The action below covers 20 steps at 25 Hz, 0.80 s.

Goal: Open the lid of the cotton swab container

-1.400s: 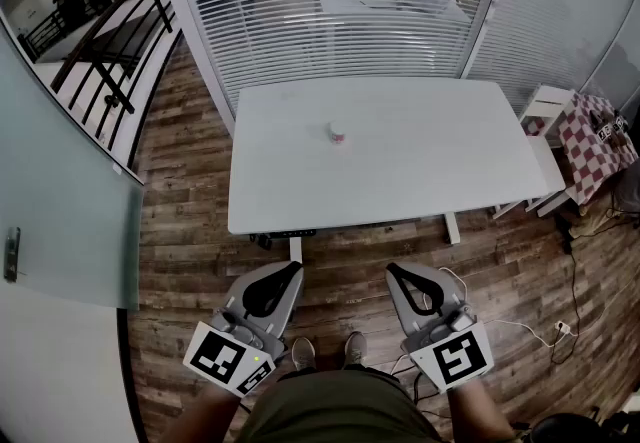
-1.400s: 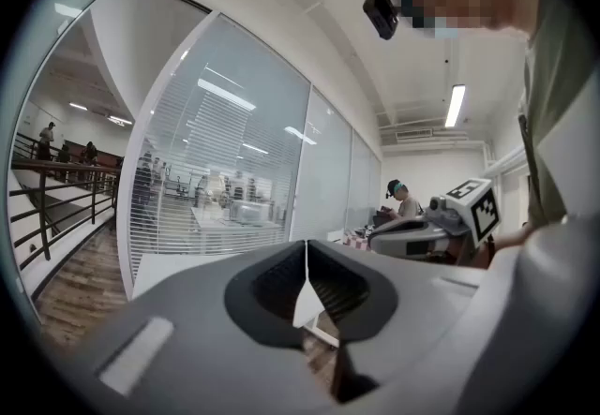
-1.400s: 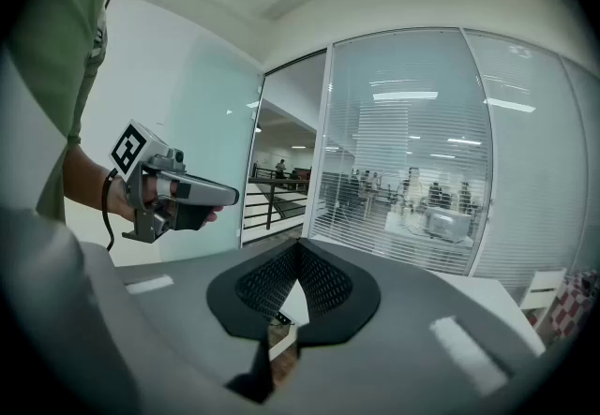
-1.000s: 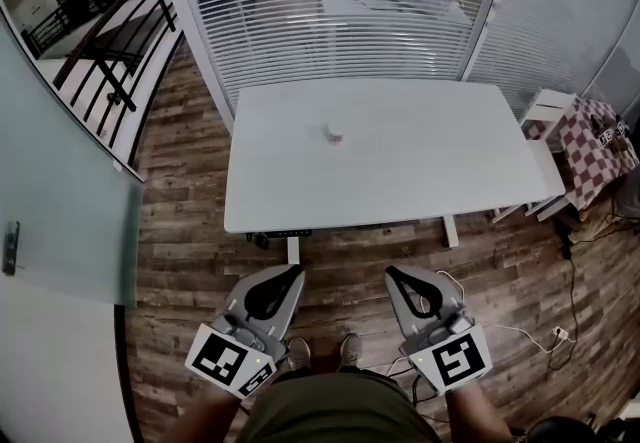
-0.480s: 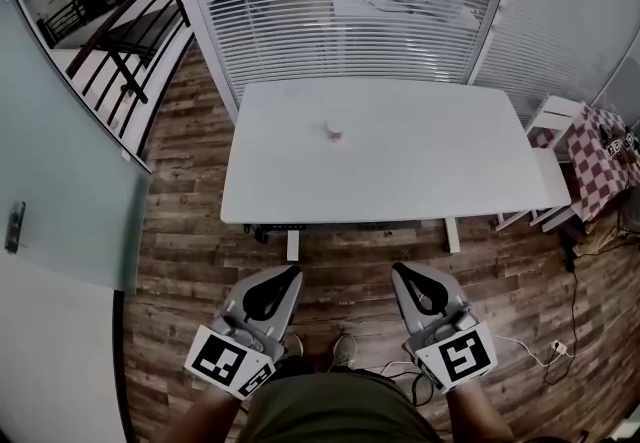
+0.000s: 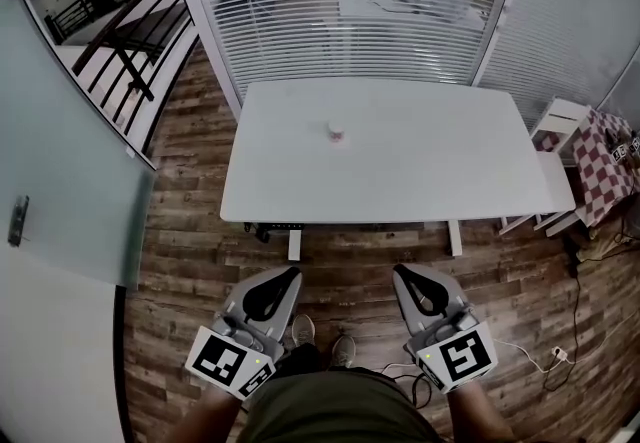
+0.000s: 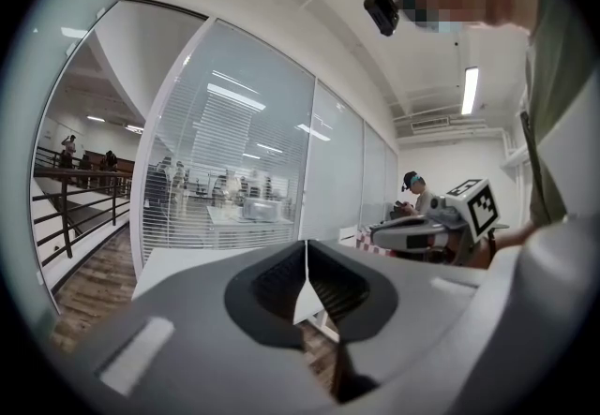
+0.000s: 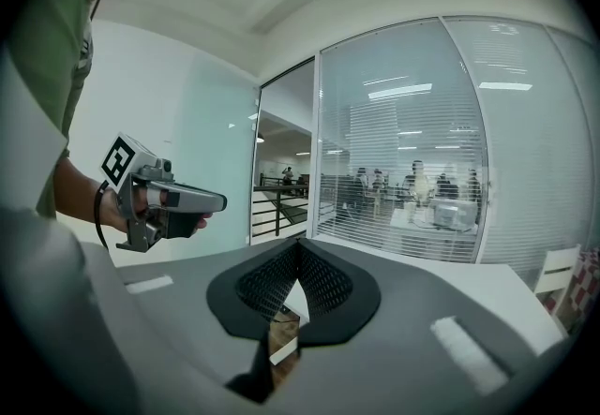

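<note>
Head view: the cotton swab container (image 6: 337,134) is seen only here. It is a small tub standing on the white table (image 6: 430,181), left of the table's middle and nearer its far edge, well apart from both grippers. Its long axis appears to be upright, with a pale top turned upward and a pinkish band below. It is too small for the lid's state or the contents to be made out. The left gripper (image 6: 291,272) and right gripper (image 6: 399,271) are held side by side over the wooden floor (image 6: 190,261), short of the table's near edge, and both are pointed toward the table. In the left gripper view the jaws are shown clenched together on nothing, and a seated person (image 7: 413,195) is seen at the right beyond the other gripper. In the right gripper view the jaws are likewise pressed together and empty, and a glass wall with blinds (image 8: 412,170) is seen beyond.
</note>
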### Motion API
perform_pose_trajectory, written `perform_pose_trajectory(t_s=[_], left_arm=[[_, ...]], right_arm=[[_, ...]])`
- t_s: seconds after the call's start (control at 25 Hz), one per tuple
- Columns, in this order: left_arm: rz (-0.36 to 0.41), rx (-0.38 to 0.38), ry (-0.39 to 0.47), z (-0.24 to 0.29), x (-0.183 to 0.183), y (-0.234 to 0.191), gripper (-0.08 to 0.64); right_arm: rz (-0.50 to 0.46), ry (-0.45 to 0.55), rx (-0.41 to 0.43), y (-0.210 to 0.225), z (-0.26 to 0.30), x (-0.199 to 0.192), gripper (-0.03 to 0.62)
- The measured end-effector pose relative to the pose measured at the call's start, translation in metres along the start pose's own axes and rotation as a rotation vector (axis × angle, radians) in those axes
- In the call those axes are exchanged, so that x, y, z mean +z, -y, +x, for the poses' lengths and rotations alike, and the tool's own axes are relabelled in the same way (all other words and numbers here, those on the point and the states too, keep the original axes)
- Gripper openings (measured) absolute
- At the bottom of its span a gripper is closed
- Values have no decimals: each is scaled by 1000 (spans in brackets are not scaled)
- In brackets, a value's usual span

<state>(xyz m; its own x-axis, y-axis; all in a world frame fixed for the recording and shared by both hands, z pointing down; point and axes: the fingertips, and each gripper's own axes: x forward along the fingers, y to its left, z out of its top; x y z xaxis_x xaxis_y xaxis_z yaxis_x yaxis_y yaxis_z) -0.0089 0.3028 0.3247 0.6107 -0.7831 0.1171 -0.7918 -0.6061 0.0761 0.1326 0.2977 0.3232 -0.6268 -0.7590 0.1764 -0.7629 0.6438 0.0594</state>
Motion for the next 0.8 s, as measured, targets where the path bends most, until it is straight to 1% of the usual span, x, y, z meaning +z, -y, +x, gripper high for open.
perform_pose_trajectory(t_s=[0.32,0.48,0.8], left_arm=[[-5,1,12,11,1,-11,11],[-10,-4,15,19,0,-21,11],[-22,-24,6,37,-4,-52,11]], right_arm=[[-13,1,1,7,13,1,9],[-22,-26,-9,13,22,-2,9],[-12,3,-3,16,57,3,9]])
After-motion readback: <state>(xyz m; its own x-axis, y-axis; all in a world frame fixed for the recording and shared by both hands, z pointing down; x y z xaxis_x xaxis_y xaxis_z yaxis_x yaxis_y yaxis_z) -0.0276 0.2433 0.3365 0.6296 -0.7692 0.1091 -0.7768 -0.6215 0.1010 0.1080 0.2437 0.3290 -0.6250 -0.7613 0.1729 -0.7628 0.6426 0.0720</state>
